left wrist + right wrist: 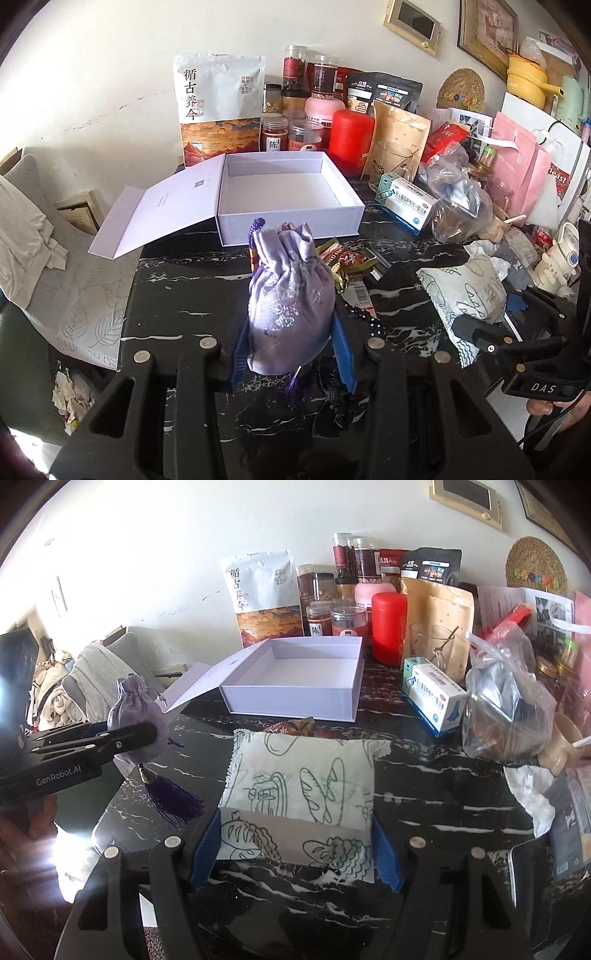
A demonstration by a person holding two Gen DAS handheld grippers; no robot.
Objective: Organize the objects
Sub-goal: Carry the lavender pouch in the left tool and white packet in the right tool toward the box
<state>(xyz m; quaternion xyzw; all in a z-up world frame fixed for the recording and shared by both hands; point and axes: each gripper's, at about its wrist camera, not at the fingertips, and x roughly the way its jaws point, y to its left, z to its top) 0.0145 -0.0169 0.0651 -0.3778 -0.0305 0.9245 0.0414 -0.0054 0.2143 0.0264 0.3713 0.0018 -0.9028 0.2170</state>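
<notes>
My left gripper (291, 354) is shut on a lilac drawstring pouch (291, 295), its blue pads pressing both sides and a purple tassel hanging below. The pouch hangs above the black marble table (177, 295), in front of an open white box (288, 225) that has nothing inside and its lid folded out left. My right gripper (297, 853) is shut on a white packet with green drawings (299, 797), held flat over the table. From the right wrist, the left gripper (147, 734) and pouch (136, 709) sit at the left, and the box (291, 701) is straight ahead.
Jars, a red canister (351, 140) and standing food bags line the wall behind the box. A medicine carton (432, 698) and a clear plastic bag (506, 705) lie right of it. Snack wrappers (347, 262) lie before the box. A sofa (55, 258) stands left of the table.
</notes>
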